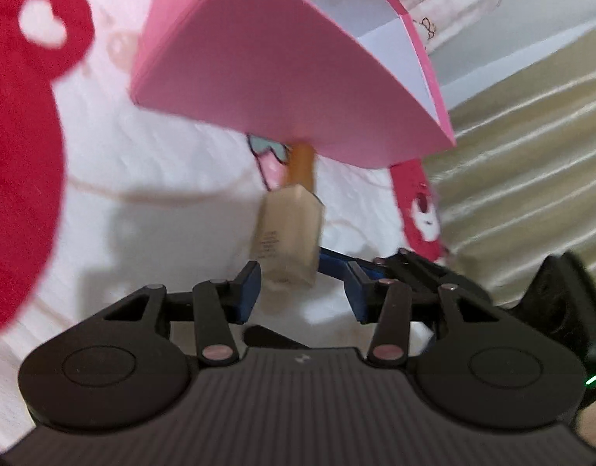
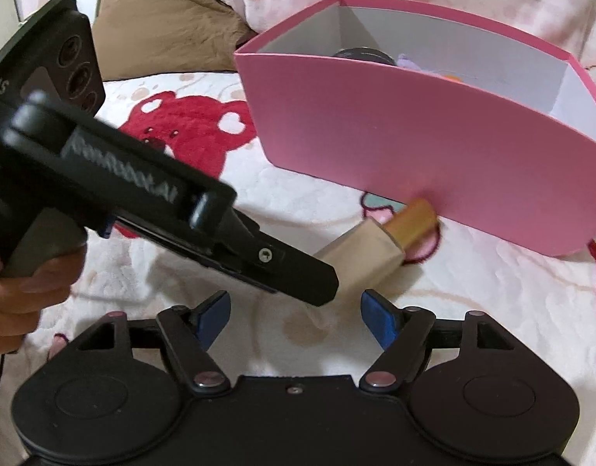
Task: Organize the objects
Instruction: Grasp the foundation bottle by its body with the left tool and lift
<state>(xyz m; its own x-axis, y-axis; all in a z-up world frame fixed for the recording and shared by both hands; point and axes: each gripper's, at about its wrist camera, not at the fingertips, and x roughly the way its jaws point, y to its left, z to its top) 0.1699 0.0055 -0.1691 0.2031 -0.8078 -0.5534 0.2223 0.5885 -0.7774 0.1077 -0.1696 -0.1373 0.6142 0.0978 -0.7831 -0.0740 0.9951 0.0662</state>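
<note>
- The left gripper (image 1: 304,272) has its blue pads set narrow. The base of a beige bottle (image 1: 288,229) sits at the fingertips. The pad at 9 o'clock meets the bottle's side, while a slit shows on the 3 o'clock side. The picture is blurred, so a firm grip cannot be confirmed.
- The right gripper (image 2: 296,297) has its pads spread wide with nothing between them. The bottle lies just ahead of it, at 1 o'clock.
- In the right wrist view, the left gripper enters from 9 o'clock, carried by a hand (image 2: 22,291). Its black fingertip overlaps the bottle's base.
- The bottle is outside the container. It points toward 1 o'clock in the right wrist view, and its gold cap (image 2: 410,221) touches the foot of the container's front wall.
- The container is a pink box (image 2: 414,147), open at the top and lined in white. It stands at 12 to 2 o'clock from the right gripper.
- Contents visible over the rim:
  - a dark round item (image 2: 362,56) at the back
  - a lilac item (image 2: 408,60) just beside it
  - an orange sliver (image 2: 451,76), too hidden to identify
- Everything rests on a white blanket (image 2: 453,291) with a red bear print (image 2: 189,132) at 10 o'clock.
</note>
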